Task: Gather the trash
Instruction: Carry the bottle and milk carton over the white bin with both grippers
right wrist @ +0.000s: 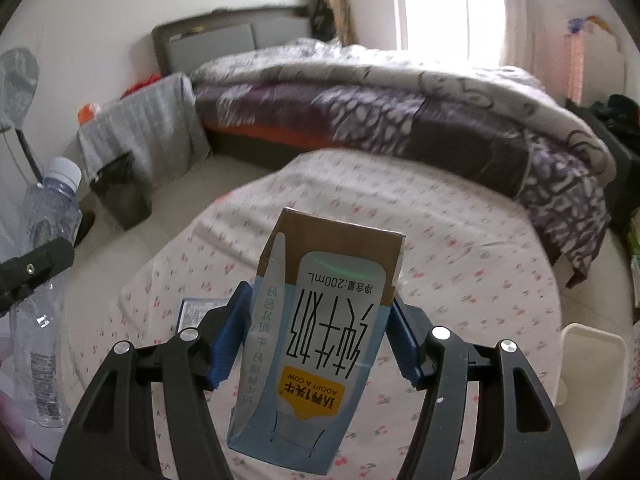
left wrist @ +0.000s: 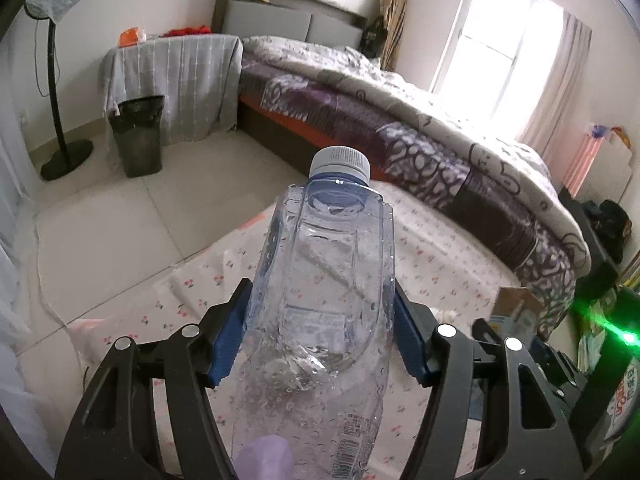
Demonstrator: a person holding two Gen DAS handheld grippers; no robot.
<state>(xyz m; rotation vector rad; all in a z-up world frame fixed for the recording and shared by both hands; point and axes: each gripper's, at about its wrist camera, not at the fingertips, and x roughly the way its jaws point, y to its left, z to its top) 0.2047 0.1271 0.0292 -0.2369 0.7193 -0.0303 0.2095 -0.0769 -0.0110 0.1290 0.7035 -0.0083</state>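
Observation:
My left gripper (left wrist: pixel 320 308) is shut on a clear plastic water bottle (left wrist: pixel 320 256) with a white cap, the blue pads pressing its sides. The bottle points away from me, above a table in a floral cloth (left wrist: pixel 440 264). In the right wrist view that same bottle (right wrist: pixel 48 216) shows at the far left. My right gripper (right wrist: pixel 320 312) is shut on a blue and brown milk carton (right wrist: pixel 316 340), held off the floral table (right wrist: pixel 460 272). A black lined trash bin (left wrist: pixel 138 136) stands on the floor beyond the table, also seen as the bin (right wrist: pixel 120 196) at left.
A bed (left wrist: pixel 420 120) with a patterned quilt runs behind the table. A fan stand (left wrist: pixel 60 152) and a cloth-covered side table (left wrist: pixel 176 72) flank the bin. A white tray (right wrist: pixel 592 364) and a small flat packet (right wrist: pixel 200 310) lie on the table.

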